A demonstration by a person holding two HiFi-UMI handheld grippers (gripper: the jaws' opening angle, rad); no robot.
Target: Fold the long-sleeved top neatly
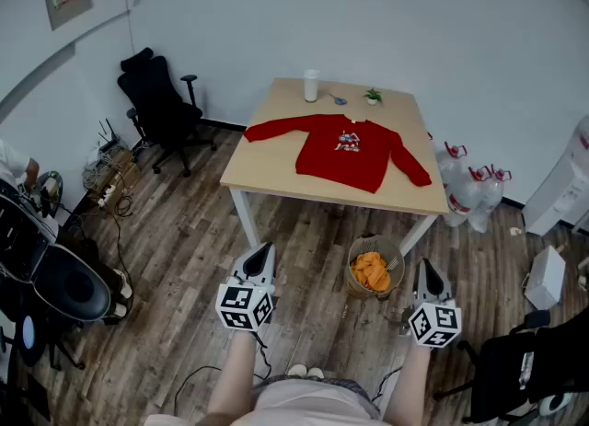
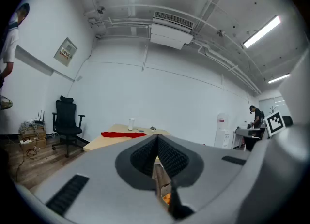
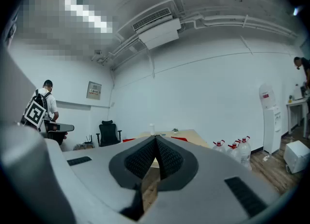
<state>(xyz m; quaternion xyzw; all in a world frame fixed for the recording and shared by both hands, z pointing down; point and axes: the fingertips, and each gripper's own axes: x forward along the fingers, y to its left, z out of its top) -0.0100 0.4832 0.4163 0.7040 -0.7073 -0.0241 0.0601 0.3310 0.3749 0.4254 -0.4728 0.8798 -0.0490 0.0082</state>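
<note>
A red long-sleeved top (image 1: pixel 342 149) lies spread flat on a light wooden table (image 1: pixel 276 162), sleeves out to both sides, a small print on its chest. In the left gripper view the red top (image 2: pixel 123 134) shows as a thin strip on the distant table. Both grippers are held level, well short of the table, over the wooden floor. My left gripper (image 1: pixel 263 251) is shut with nothing in it; its jaws (image 2: pixel 157 138) meet at the tips. My right gripper (image 1: pixel 429 269) is likewise shut and empty, its tips (image 3: pixel 156 137) touching.
A white cup (image 1: pixel 311 86) and a small plant (image 1: pixel 372 96) stand at the table's far edge. A basket of orange things (image 1: pixel 375 268) sits on the floor before the table. A black office chair (image 1: pixel 158 107) is at the left, water bottles (image 1: pixel 471 192) at the right.
</note>
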